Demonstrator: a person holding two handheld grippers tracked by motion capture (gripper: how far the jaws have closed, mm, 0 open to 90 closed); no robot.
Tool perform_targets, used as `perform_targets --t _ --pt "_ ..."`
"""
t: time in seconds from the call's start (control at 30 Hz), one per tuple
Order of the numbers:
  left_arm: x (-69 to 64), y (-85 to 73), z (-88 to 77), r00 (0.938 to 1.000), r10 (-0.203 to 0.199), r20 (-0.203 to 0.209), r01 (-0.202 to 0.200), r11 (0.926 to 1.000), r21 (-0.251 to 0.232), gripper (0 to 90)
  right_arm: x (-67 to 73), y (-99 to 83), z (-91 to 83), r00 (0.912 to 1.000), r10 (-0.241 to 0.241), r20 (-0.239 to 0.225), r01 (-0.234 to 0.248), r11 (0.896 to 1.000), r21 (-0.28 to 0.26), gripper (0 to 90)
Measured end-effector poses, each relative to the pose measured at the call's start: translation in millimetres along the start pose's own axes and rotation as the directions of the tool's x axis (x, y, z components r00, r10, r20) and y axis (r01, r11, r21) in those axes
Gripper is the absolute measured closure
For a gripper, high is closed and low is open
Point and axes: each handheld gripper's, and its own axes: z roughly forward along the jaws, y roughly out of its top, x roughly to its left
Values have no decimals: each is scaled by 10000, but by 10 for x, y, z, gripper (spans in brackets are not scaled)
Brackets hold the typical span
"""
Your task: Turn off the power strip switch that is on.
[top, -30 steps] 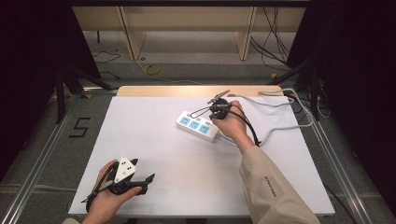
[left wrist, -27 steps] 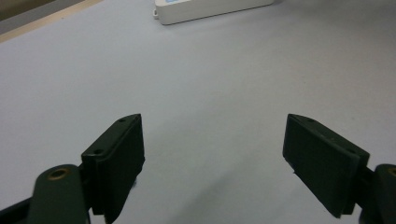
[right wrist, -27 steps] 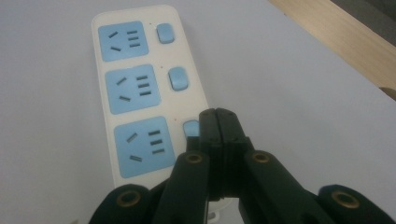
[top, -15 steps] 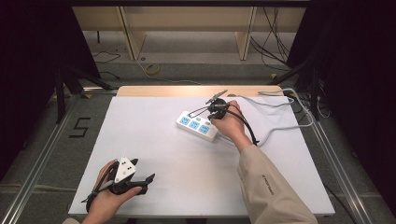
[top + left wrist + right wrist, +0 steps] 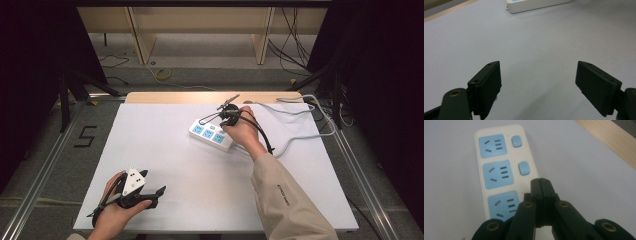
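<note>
White table (image 5: 200,200), white power strip (image 5: 212,135) toward the far side with blue sockets

Right gripper (image 5: 540,181) pinched fully closed, empty, tips right over the strip by its third switch; left gripper (image 5: 537,82) parked near front-left, jaws wide apart, nothing between

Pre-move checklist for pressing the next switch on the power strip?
1. Right gripper jaws shut to a single tip: ok.
2. Tip over the third switch of the white plastic power strip with blue sockets: cannot tell, the jaws hide it.
3. Two blue rocker switches unobstructed: ok.
4. Sockets free of plugs: ok.
5. Left gripper open, on the white table apart from the strip: ok.
6. Grey strip cable clear of the hand: ok.
</note>
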Motion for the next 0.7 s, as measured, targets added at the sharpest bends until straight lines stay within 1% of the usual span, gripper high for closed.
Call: perform_targets --t 0.03,0.07,0.1,0.37,0.4,0.6,0.7 --pt "0 0 0 10000 -4 2 4 10000 -1 206 6 5 -1 10000 87 -25 -87 9999 78 900" --pt "-1 0 0 10000 -5 4 5 10000 -3 206 3 9 4 10000 45 -35 -44 10000 75 900" --pt "-1 1 0 10000 2 0 -2 10000 -7 206 8 13 10 9999 114 -38 -113 9999 94 900" --pt "-1 1 2 10000 4 4 -4 10000 -6 206 15 19 49 9998 165 -83 -163 9997 189 900" --pt "-1 1 2 10000 7 5 -6 10000 -4 206 9 19 56 9999 103 -95 -102 9998 146 900" --pt "-1 1 2 10000 8 10 -8 10000 -7 206 13 38 63 9999 94 -96 -92 9997 235 900" --pt "-1 1 0 10000 6 8 -6 10000 -11 206 17 53 69 9998 149 -110 -146 9995 286 900"
